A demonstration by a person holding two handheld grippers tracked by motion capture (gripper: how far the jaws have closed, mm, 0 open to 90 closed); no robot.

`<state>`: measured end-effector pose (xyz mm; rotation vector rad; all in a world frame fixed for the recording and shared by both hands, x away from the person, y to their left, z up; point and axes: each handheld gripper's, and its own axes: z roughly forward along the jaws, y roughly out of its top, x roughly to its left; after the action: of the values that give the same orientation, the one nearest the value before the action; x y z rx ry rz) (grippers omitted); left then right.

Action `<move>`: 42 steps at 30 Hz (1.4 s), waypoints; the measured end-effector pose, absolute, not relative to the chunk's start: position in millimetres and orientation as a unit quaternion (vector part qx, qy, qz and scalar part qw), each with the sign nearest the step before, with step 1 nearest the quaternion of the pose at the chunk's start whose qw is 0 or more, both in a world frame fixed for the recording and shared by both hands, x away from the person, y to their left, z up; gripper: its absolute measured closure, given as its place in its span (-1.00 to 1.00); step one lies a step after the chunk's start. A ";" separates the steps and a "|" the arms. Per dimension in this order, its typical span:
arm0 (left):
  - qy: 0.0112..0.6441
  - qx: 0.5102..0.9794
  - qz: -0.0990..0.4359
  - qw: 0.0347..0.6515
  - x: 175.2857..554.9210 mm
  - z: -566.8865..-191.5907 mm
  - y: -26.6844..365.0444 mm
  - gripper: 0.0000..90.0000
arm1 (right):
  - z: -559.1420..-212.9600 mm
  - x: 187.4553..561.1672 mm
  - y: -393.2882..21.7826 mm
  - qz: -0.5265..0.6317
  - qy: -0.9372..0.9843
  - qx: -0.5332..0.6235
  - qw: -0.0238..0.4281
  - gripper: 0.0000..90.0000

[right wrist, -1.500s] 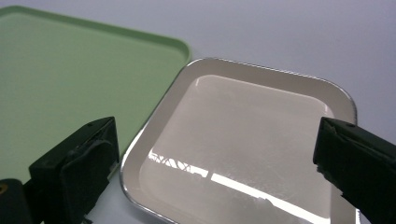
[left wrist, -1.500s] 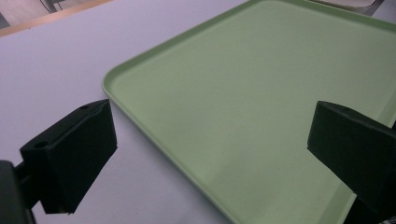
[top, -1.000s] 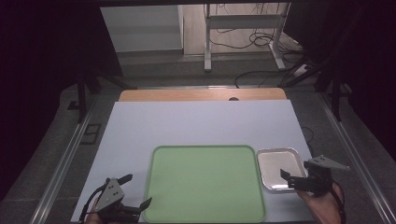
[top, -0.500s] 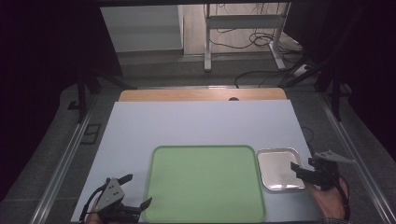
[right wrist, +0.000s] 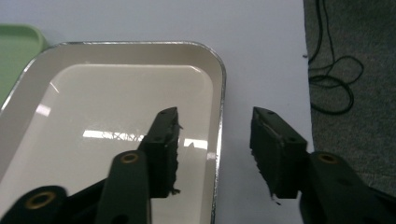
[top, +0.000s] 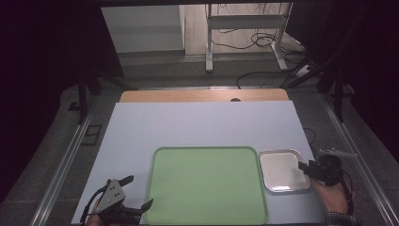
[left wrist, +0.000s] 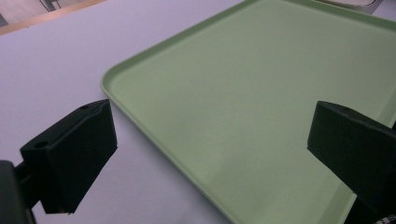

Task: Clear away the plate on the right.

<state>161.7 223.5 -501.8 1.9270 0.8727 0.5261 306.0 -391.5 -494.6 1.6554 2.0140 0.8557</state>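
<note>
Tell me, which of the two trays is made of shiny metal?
The small metal tray at the right; the large green tray beside it is matte.

One green tray (top: 207, 183) and one metal tray (top: 282, 170) are counted on one bench (top: 202, 125). Two hand-held grippers are noted: one left hand-held gripper (top: 136, 193) and one right hand-held gripper (top: 303, 167). One white sheet (top: 188, 127) is recorded covering the bench.

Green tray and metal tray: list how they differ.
The green tray is matte green; the metal tray is shiny silver. The green tray is clearly larger. The right tongs straddle the metal tray's rim, while the left tongs straddle the green tray's corner. Both are empty, rounded-cornered and side by side.
</note>
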 end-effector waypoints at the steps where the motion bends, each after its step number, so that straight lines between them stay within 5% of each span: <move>1: 0.354 0.785 0.215 0.461 161.8 -501.6 223.9 -0.97 | -495.4 307.3 -391.6 0.304 0.719 0.594 0.194 0.27; 15: 0.354 0.785 0.214 0.461 162.0 -501.7 223.7 -0.97 | -501.7 323.4 -397.2 0.300 0.712 0.619 0.139 0.88; 25: 0.354 0.785 0.215 0.461 162.2 -501.7 223.6 -0.97 | -503.4 325.7 -410.9 0.344 0.673 0.650 0.074 0.98; 42: 0.352 0.786 0.216 0.459 162.3 -501.6 222.5 -0.97 | -492.0 320.4 -407.3 0.377 0.663 0.643 0.070 0.98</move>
<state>162.3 222.5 -501.6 1.9369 0.8672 0.5332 320.4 -407.3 -492.0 1.9335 1.9946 1.1352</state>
